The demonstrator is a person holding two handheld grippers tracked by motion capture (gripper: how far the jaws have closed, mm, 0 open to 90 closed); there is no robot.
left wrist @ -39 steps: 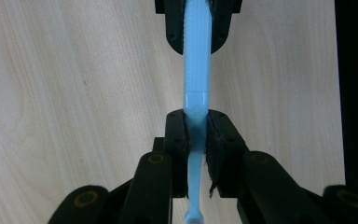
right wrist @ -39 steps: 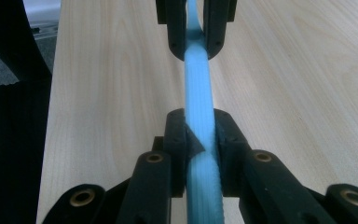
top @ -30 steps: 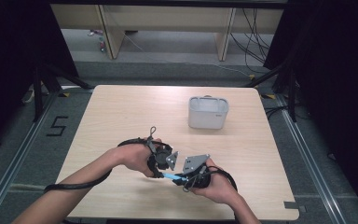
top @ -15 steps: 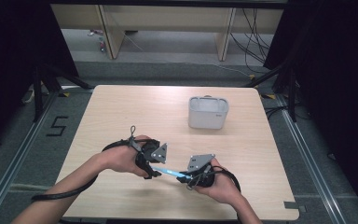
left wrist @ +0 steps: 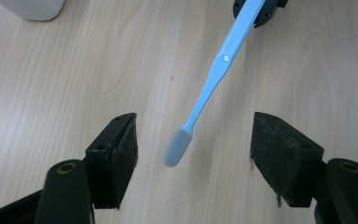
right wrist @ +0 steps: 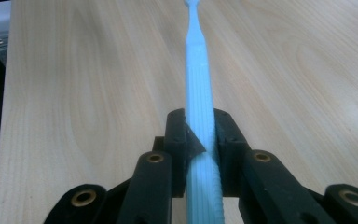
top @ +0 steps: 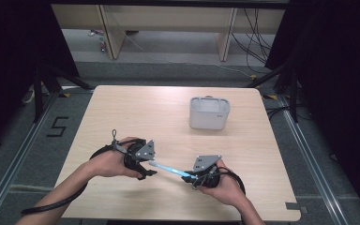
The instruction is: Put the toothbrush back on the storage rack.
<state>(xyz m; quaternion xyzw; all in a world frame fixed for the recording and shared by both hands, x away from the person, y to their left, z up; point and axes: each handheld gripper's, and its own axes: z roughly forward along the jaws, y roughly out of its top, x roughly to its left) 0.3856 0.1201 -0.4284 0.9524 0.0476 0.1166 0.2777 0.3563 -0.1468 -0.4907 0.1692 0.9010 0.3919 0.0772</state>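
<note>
Setting: pale wooden table point(top: 136, 112) in a dim room, with a small white square container point(top: 208, 113) standing toward the far right of the tabletop.
Step in hand: a handover, by my judgement; the long light-blue plastic toothbrush point(top: 168, 169) passes from left to right.
Right gripper point(right wrist: 200, 133): jaws closed tight on the ribbed handle, brush pointing straight out ahead.
Left gripper point(left wrist: 193, 140): jaws have just been opening and now stand wide; the bristled head hangs between the pads, touching neither.
Doing it well: draw the left gripper straight back off the head without brushing it; keep the right grip steady and level.
Toothbrush position: held above the table, spanning the gap between both hands.
</note>
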